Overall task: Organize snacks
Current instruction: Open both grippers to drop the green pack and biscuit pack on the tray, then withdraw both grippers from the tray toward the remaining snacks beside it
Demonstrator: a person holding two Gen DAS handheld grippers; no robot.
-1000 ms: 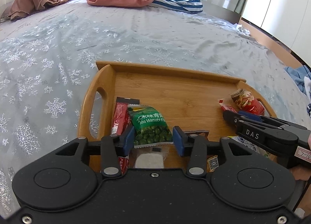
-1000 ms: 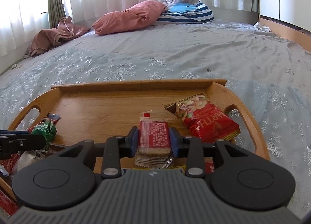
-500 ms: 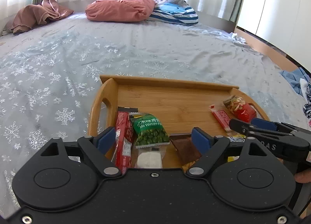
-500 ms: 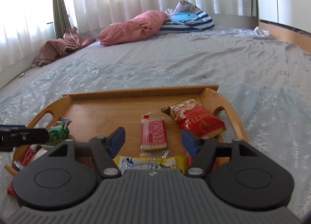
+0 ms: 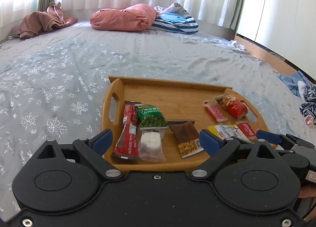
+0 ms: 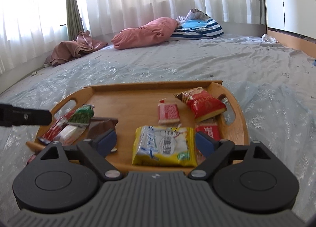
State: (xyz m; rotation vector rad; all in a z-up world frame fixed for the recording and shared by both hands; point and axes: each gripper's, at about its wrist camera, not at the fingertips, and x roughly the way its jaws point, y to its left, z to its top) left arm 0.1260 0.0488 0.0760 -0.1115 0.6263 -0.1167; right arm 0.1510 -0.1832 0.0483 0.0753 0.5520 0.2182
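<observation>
Black left tool (image 5: 156,140), grey-ribbed right tool (image 6: 156,141), blue pads, silver screws

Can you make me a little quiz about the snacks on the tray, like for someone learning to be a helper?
1. True or false: the left claw is squeezing the green pea bag.
2. Which snack lies nearest the right claw? A) yellow packet B) red chip bag C) green pea bag
3. Fill in: all the snacks lie on a wooden ____ that sits on the bed.

Key
1. False. Both claws are open and hold nothing.
2. A. The yellow packet sits just in front of the right claw, between its fingertips in the right wrist view.
3. tray
</observation>
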